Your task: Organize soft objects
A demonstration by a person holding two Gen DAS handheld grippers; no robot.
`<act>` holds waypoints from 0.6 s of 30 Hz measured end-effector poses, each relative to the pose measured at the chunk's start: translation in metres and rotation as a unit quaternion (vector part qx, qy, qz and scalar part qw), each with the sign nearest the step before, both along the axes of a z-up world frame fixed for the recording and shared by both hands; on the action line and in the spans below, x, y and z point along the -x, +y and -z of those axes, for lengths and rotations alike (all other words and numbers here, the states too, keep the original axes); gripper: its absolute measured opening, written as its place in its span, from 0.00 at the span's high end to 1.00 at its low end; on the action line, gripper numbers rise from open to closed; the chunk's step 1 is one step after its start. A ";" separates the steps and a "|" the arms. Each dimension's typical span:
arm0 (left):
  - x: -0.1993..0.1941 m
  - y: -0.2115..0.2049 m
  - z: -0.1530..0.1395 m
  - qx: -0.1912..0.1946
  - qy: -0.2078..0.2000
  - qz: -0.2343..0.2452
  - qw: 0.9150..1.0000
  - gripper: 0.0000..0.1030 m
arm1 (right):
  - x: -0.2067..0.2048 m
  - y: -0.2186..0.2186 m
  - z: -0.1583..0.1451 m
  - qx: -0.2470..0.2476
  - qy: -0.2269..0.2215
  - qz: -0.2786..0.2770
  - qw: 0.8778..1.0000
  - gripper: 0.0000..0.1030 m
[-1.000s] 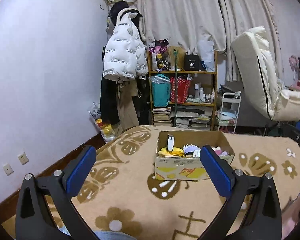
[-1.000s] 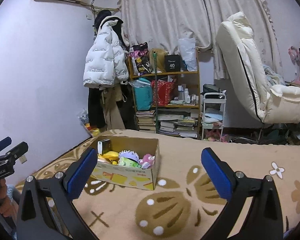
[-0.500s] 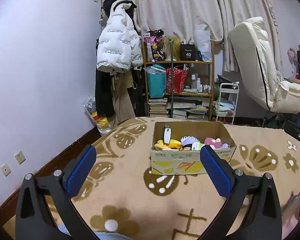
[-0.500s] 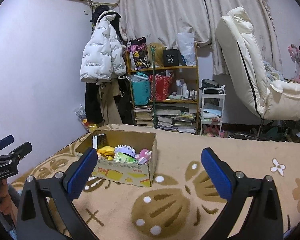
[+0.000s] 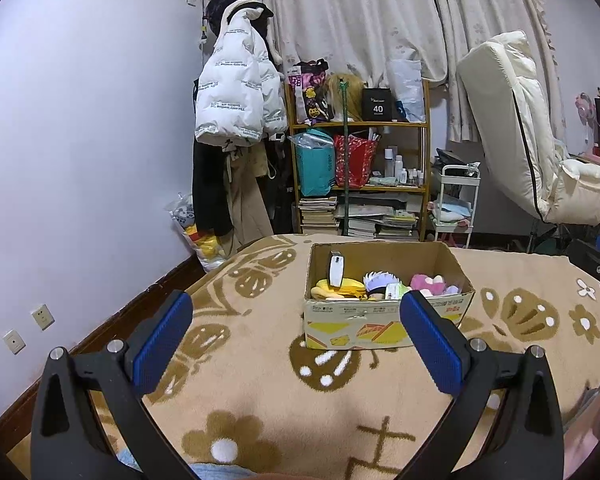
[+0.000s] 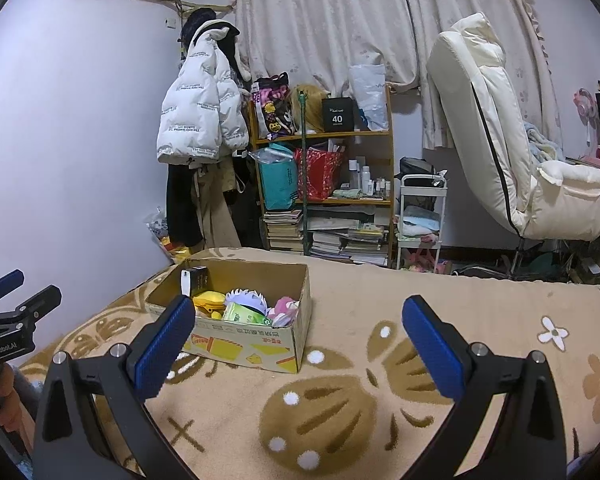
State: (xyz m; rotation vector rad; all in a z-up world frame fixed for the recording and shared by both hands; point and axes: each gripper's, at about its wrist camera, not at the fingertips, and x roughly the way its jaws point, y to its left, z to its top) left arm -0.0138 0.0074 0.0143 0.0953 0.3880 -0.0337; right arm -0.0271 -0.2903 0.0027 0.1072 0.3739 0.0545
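Cardboard box (image 5: pixel 384 322) wall hides lower toys (colours only); left tool (image 6: pixel 4 316) cut by edge.

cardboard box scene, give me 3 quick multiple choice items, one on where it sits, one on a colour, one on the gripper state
1. Where does the cardboard box sit?
A. on the flower-patterned blanket
B. on the wooden shelf
C. on the white chair

2. What colour are the pads on the gripper fingers?
A. red
B. blue
C. green

3. How do the left gripper and right gripper stand?
A. both shut on a toy
B. one open, one shut
C. both open and empty

Answers:
1. A, the box rests on the tan blanket in both views, well in front of the shelf.
2. B, each finger carries a ribbed blue pad.
3. C, each wrist view shows its jaws wide apart with nothing between them; the soft toys lie inside the box.
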 end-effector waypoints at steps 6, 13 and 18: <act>-0.002 0.001 0.001 0.001 0.007 0.003 1.000 0.01 | 0.000 0.001 0.000 0.000 0.000 0.002 1.000 0.00; -0.003 0.001 0.002 -0.001 0.008 0.002 1.000 0.01 | 0.000 -0.004 0.000 -0.002 0.001 0.000 1.000 0.00; -0.003 0.001 0.002 -0.001 0.008 0.001 1.000 0.01 | 0.000 -0.007 0.000 0.000 0.003 0.000 1.000 0.00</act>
